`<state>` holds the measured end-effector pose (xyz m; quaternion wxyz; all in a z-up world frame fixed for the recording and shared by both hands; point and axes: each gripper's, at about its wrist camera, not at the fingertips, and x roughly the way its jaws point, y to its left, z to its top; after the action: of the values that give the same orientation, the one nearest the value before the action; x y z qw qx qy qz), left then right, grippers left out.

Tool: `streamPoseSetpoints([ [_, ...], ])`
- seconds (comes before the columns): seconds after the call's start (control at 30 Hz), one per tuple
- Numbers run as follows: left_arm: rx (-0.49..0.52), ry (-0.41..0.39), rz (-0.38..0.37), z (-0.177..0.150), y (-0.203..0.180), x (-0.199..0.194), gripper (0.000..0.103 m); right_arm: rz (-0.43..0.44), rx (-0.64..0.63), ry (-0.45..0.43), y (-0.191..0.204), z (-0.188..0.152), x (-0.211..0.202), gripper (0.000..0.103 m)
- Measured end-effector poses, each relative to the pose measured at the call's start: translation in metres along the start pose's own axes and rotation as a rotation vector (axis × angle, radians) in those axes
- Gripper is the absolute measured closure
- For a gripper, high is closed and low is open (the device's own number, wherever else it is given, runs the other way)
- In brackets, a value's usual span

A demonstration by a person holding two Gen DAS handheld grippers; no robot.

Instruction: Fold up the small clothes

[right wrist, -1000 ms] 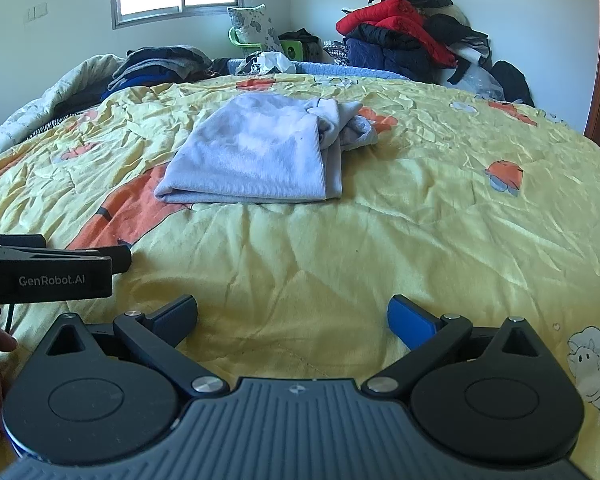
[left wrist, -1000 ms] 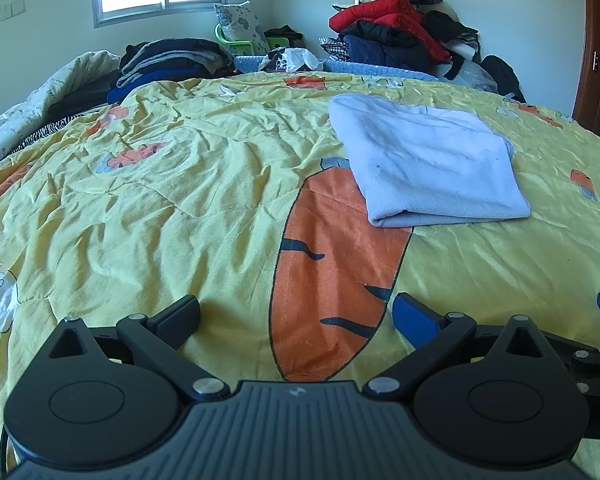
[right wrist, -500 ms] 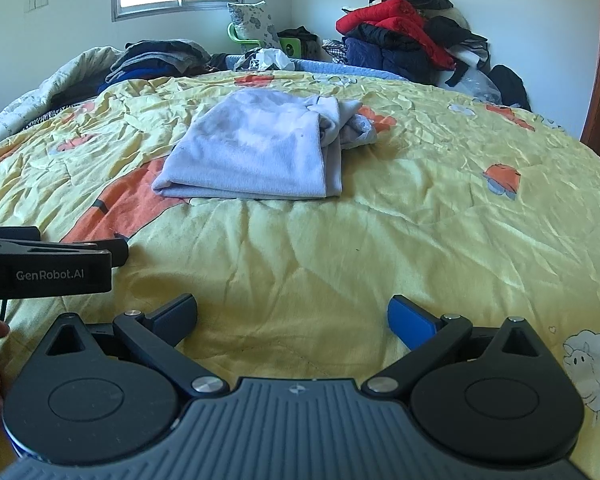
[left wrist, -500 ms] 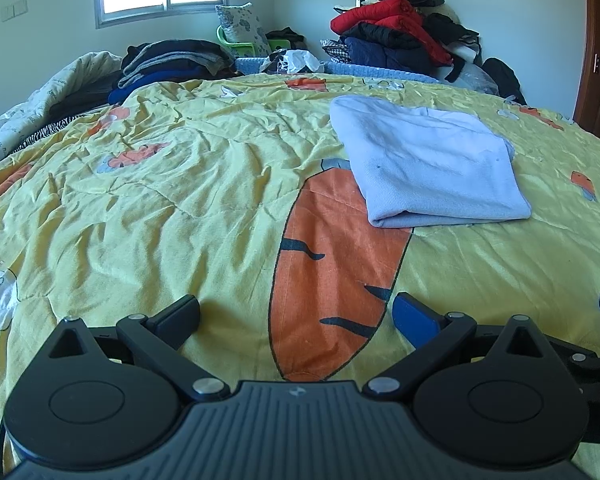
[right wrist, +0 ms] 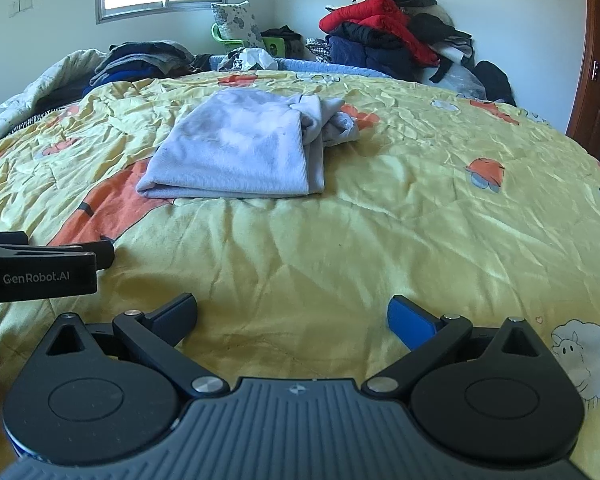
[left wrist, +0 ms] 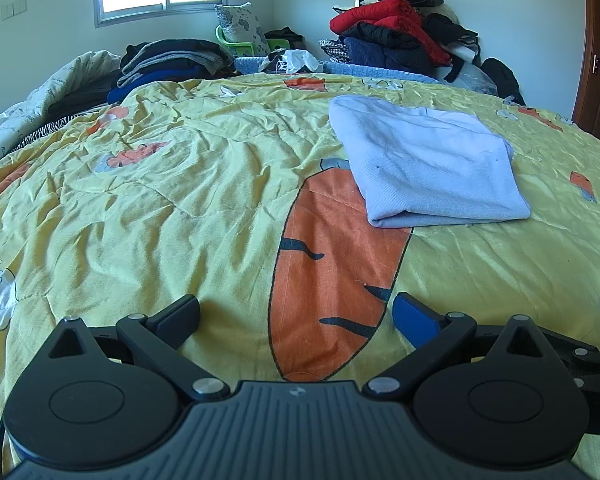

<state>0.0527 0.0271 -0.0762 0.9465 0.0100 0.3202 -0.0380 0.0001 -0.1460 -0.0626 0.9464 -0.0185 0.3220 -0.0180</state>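
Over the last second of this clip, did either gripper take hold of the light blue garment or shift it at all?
No. The left gripper and right gripper both hang open and empty over the yellow quilt, holding nothing. The right wrist view crept slightly nearer and to the right, with the garment drifting a little left in frame; the left view barely changed. The folded light blue garment lies in the same shape and spot, untouched.

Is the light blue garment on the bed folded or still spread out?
Folded: the light blue garment lies as a layered rectangle, with one bunched part sticking out at its far right.
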Motion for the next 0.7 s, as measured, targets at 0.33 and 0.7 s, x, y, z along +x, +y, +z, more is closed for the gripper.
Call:
streamPoseSetpoints([
  [0.33,0.000,0.000,0.000,-0.0004,-0.0006,-0.0001,0.000,0.003,0.002,0.000,0.0007,-0.0002,0.0002,0.000],
  [0.7,0.000,0.000,0.000,-0.0009,-0.0014,-0.0002,0.000,0.002,0.002,0.000,0.0011,-0.0003,0.0001,0.000],
])
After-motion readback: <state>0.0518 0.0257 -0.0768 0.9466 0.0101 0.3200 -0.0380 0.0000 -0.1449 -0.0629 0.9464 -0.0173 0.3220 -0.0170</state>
